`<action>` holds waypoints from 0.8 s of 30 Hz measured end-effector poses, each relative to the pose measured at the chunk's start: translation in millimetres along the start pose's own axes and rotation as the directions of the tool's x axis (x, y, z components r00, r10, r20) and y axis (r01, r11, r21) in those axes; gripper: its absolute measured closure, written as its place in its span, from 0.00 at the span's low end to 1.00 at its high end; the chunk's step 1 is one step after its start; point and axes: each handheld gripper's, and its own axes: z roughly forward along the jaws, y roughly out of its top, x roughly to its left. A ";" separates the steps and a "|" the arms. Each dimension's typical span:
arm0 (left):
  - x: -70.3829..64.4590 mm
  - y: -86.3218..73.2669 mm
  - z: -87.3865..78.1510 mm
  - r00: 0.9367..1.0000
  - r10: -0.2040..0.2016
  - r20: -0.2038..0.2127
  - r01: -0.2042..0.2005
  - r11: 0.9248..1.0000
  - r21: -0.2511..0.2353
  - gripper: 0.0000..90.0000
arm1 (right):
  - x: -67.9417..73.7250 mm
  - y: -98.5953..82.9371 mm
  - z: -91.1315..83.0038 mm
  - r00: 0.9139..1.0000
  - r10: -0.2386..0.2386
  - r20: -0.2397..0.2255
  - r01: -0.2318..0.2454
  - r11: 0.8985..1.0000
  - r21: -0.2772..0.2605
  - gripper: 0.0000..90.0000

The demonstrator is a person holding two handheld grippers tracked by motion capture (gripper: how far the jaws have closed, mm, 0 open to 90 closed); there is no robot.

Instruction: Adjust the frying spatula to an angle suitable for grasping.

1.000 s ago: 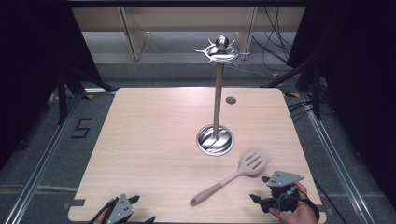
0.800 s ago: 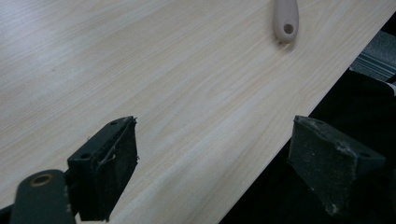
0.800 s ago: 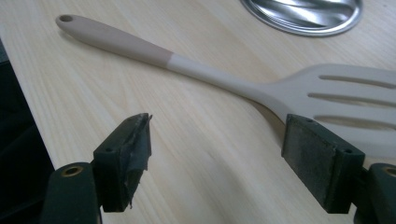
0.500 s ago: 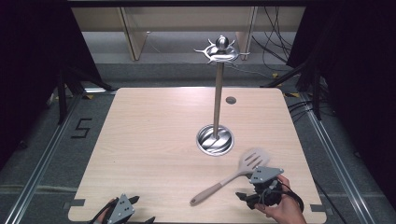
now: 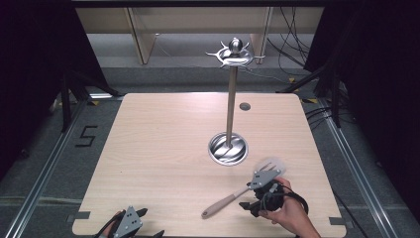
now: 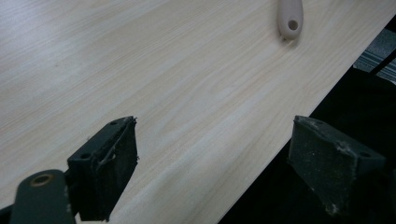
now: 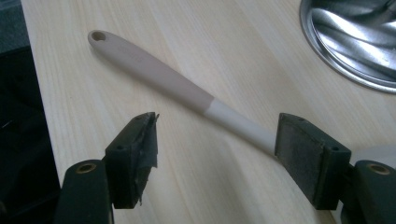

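High view: at lower left the left gripper (image 5: 130, 225) rests wide open and empty; at lower right the right gripper (image 5: 261, 194) hangs open over the spatula (image 5: 233, 198) lying on the table (image 5: 148, 148). Reaching seems in hand; next, lower and close on the handle.

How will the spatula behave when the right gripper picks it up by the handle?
The spatula looks slim and probably light. Its handle seems smooth and rounded, so it may slip or twist between the open jaws of the right gripper. With its wide head at one end, it may tip toward that side.
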 end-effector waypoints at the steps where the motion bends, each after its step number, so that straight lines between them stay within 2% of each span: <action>1: 1.8 0.8 -0.3 1.000 0.025 0.006 -0.025 1.000 -0.013 0.16 | 0.0 3.7 3.4 1.000 -0.016 -0.010 0.017 1.000 0.016 0.35; 3: 1.8 0.8 -0.6 1.000 0.024 0.002 -0.024 1.000 -0.010 0.16 | -2.0 6.8 8.0 0.998 -0.050 -0.031 0.050 0.999 0.018 0.35; 4: 1.8 0.8 -0.6 1.000 0.024 0.002 -0.024 1.000 -0.010 0.16 | -2.0 6.8 8.0 0.998 -0.050 -0.031 0.050 0.999 0.018 0.35; 5: -1.7 -0.3 0.4 1.000 -0.026 0.007 0.026 1.000 -0.017 0.16 | -2.9 9.2 11.2 0.997 -0.065 -0.036 0.066 0.997 0.030 0.35; 8: -1.3 -1.1 0.9 1.000 -0.022 0.002 0.022 1.000 -0.009 0.16 | -2.7 11.8 13.8 0.997 -0.070 -0.044 0.072 0.996 0.047 0.36; 9: 0.9 0.2 0.5 1.000 0.015 0.002 -0.015 1.000 -0.007 0.16 | -2.7 14.2 17.2 0.996 -0.069 -0.054 0.073 0.995 0.064 0.37; 10: 0.9 0.2 0.5 1.000 0.015 0.002 -0.015 1.000 -0.007 0.16 | -2.7 14.2 17.2 0.996 -0.069 -0.054 0.073 0.995 0.064 0.37; 11: -1.5 -0.9 0.8 0.999 -0.028 0.018 0.028 1.000 0.000 0.16 | -2.9 16.9 21.5 0.995 -0.079 -0.064 0.084 0.994 0.076 0.38; 14: -1.5 -1.3 1.2 0.999 -0.035 0.010 0.035 0.999 -0.007 0.16 | -3.1 19.9 25.7 0.994 -0.083 -0.069 0.089 0.991 0.096 0.38; 15: 2.9 0.2 0.4 0.999 0.035 0.003 -0.035 0.999 -0.008 0.16 | -3.7 21.0 27.7 0.993 -0.091 -0.075 0.098 0.991 0.096 0.38; 16: 1.3 0.2 -0.1 1.000 0.012 0.009 -0.011 1.000 -0.013 0.16 | -4.0 22.9 30.0 0.993 -0.089 -0.080 0.097 0.990 0.103 0.38; 17: -3.3 -0.6 1.0 0.999 -0.050 0.018 0.051 0.998 -0.035 0.16 | -4.7 25.5 34.5 0.986 -0.104 -0.128 0.118 0.987 0.112 0.38; 18: -3.3 -0.6 1.0 0.999 -0.050 0.018 0.051 0.998 -0.035 0.16 | -4.7 25.5 34.5 0.986 -0.104 -0.128 0.118 0.987 0.112 0.38; 20: -1.9 0.2 -0.6 1.000 -0.018 0.012 0.018 1.000 -0.011 0.16 | -2.6 27.8 38.9 0.986 -0.095 -0.138 0.115 0.983 0.146 0.39; 21: 0.9 1.0 -0.7 1.000 0.023 0.019 -0.023 1.000 -0.011 0.16 | -2.9 28.4 41.4 0.984 -0.105 -0.141 0.126 0.981 0.148 0.39; 24: -0.5 0.8 -0.3 1.000 0.003 0.015 -0.002 1.000 -0.017 0.16 | -3.6 29.5 43.1 0.983 -0.102 -0.151 0.126 0.980 0.154 0.40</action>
